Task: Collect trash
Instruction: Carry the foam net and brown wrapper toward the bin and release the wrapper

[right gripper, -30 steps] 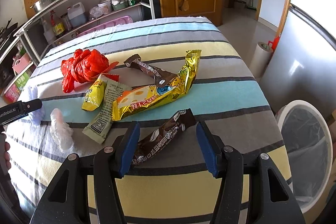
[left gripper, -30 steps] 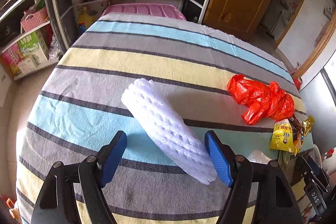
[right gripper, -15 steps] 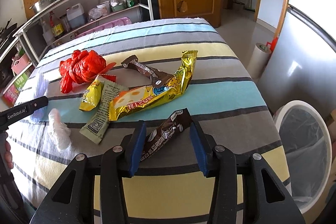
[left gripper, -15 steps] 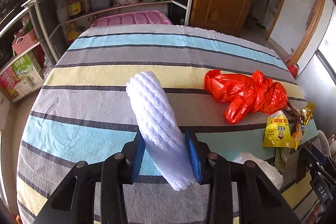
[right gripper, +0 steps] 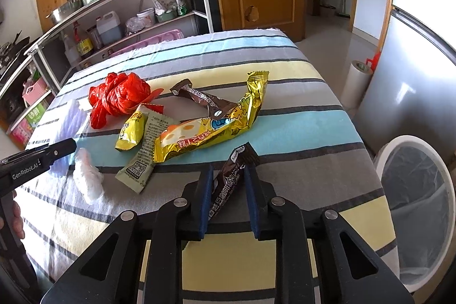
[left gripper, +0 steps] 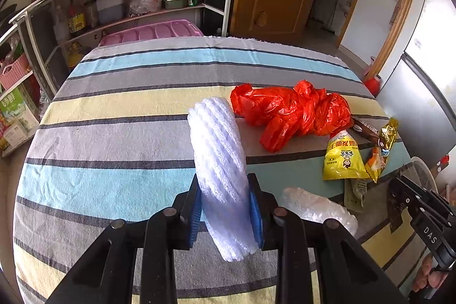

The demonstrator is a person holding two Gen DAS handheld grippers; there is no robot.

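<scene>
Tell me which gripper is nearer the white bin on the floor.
Right. The right gripper, shut on the brown wrapper, is by the table edge beside the white bin; the left gripper, clamping the foam net, is farther along the table.

A white foam net sleeve (left gripper: 219, 161) is standing tilted, pinched between blue pads, while a dark brown wrapper (right gripper: 232, 181) is being squeezed likewise near the tabletop's near edge. Toward the tabletop's middle, a crumpled red bag (right gripper: 118, 96), a yellow packet (right gripper: 132, 131), a pale green sachet (right gripper: 148, 150), a gold wrapper (right gripper: 211, 130) and a second brown wrapper (right gripper: 203, 100) are lying clustered. A clear plastic wad (right gripper: 87, 175) is sitting toward the left edge.
</scene>
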